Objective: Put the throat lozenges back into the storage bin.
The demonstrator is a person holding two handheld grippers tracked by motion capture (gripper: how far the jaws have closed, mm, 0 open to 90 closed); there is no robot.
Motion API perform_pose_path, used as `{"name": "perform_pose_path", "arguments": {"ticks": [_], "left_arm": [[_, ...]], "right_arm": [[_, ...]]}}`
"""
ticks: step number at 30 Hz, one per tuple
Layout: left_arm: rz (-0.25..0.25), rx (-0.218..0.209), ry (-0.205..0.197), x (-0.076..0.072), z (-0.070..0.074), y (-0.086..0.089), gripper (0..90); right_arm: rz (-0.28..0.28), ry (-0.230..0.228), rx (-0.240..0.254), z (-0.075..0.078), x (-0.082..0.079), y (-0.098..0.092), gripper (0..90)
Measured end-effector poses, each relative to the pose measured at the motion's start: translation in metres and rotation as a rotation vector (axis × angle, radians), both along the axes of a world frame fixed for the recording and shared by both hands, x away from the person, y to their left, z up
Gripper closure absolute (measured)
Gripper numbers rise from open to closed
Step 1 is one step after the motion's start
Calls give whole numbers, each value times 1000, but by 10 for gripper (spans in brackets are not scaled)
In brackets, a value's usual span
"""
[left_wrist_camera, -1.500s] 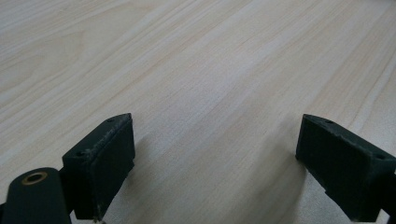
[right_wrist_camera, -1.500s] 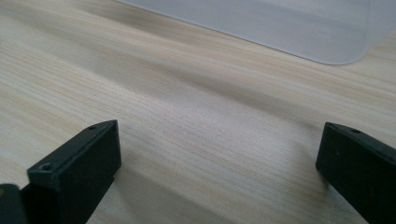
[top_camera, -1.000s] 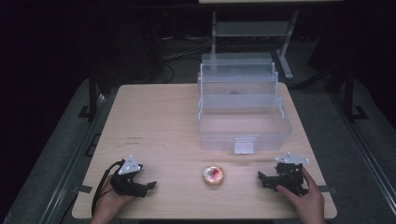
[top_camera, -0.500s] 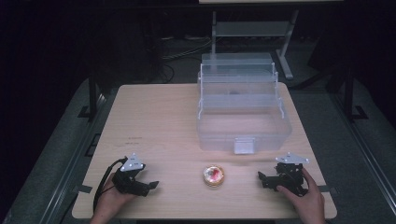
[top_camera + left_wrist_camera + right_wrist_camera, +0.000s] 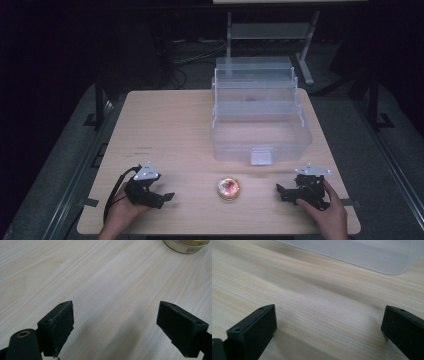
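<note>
A small round tin [image 5: 228, 188] with a gold rim and a red and white top lies on the wooden table [image 5: 175, 130] near the front edge, between the two hands. Its edge also peeks in at the top of the left gripper view as the tin [image 5: 186, 245]. My left gripper [image 5: 167, 197] rests at the front left, open, jaws pointing right toward the tin, with bare wood between them [image 5: 115, 322]. My right gripper [image 5: 280, 191] rests at the front right, open, pointing left, nothing between its jaws [image 5: 329, 332].
A clear plastic tiered box [image 5: 260, 117] stands open at the back right of the table, its white latch facing the front. Its lower corner appears as the box [image 5: 367, 257] at the top of the right gripper view. Dark floor and cables surround the table.
</note>
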State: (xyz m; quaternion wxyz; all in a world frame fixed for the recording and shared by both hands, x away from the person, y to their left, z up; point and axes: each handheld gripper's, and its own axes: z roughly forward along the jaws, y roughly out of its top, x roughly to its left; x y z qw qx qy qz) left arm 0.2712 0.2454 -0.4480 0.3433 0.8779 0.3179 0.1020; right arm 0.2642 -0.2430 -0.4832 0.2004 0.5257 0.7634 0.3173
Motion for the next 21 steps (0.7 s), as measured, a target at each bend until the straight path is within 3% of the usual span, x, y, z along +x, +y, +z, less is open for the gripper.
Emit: {"name": "perform_pose_path", "arguments": {"ticks": [21], "left_arm": [[-66,-1,-3,4,9,-25,141]], "right_arm": [[0,0,0,0,0,0,0]]}}
